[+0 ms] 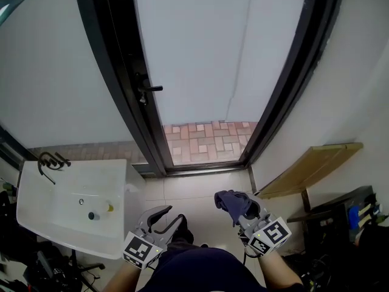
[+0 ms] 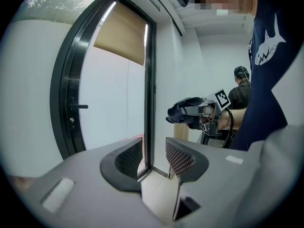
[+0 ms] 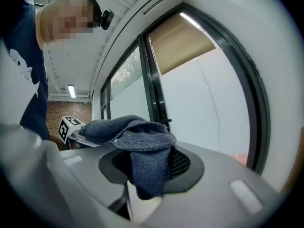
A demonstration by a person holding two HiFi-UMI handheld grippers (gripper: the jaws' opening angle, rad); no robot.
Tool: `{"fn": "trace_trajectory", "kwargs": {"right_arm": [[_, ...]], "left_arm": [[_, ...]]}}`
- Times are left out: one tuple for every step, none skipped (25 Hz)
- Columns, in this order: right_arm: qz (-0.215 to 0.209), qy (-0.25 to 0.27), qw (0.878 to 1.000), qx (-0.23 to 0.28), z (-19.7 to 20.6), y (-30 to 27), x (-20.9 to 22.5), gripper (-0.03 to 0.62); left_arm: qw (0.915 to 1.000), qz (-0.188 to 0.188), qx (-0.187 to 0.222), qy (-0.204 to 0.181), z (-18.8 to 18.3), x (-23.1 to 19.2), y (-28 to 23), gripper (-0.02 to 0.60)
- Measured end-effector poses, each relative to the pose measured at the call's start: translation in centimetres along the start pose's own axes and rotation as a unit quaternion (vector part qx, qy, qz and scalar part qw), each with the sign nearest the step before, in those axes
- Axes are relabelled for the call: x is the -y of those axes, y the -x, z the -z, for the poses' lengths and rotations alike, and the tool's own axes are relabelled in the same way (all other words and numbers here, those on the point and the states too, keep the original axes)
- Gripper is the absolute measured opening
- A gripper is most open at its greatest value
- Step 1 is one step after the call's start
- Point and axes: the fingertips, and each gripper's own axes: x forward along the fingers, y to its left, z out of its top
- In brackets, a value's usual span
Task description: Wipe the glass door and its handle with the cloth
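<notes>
1. Two jaws of the left gripper (image 2: 151, 158) stand apart, with nothing between them.
2. The right gripper (image 3: 147, 167) pinches a dark blue cloth (image 3: 142, 146), which flops over its jaws (it looks soft and knitted).
3. Both grippers are low down, close to the person's body.
4. A white sink (image 1: 36, 205) sits on the left, near the left gripper.
5. Farther off is the glass door (image 1: 200, 59) in its black frame, well apart from the cloth.
6. Its black handle (image 1: 152, 89) sticks out on the left side.
</notes>
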Motion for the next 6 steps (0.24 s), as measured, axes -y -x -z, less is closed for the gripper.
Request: {"fn": "trace_trajectory", "kwargs": {"right_arm": [[0.000, 0.002, 1.000, -0.001, 0.1, 0.2, -0.2, 0.144], [0.001, 0.002, 1.000, -0.002, 0.2, 0.6, -0.4, 0.144], [0.002, 0.003, 1.000, -0.004, 0.3, 0.9, -0.7, 0.144], [0.003, 0.003, 1.000, -0.005, 0.4, 1.2, -1.0, 0.144], [0.005, 0.003, 1.000, -0.005, 0.5, 1.5, -1.3, 0.144], [0.006, 0.003, 1.000, -0.006, 0.6, 1.8, -1.5, 0.144]], "left_arm": [[1.0000, -0.002, 0.000, -0.001, 0.0, 0.1, 0.1, 0.146], [1.0000, -0.004, 0.000, -0.001, -0.2, 0.3, 0.4, 0.146], [1.0000, -0.005, 0.000, 0.000, -0.3, 0.5, 0.7, 0.147], [1.0000, -0.006, 0.001, 0.000, -0.4, 0.7, 1.1, 0.147], [1.0000, -0.006, 0.003, -0.002, -0.4, 0.8, 1.4, 0.147], [1.0000, -0.006, 0.005, -0.004, -0.4, 1.0, 1.7, 0.147]]}}
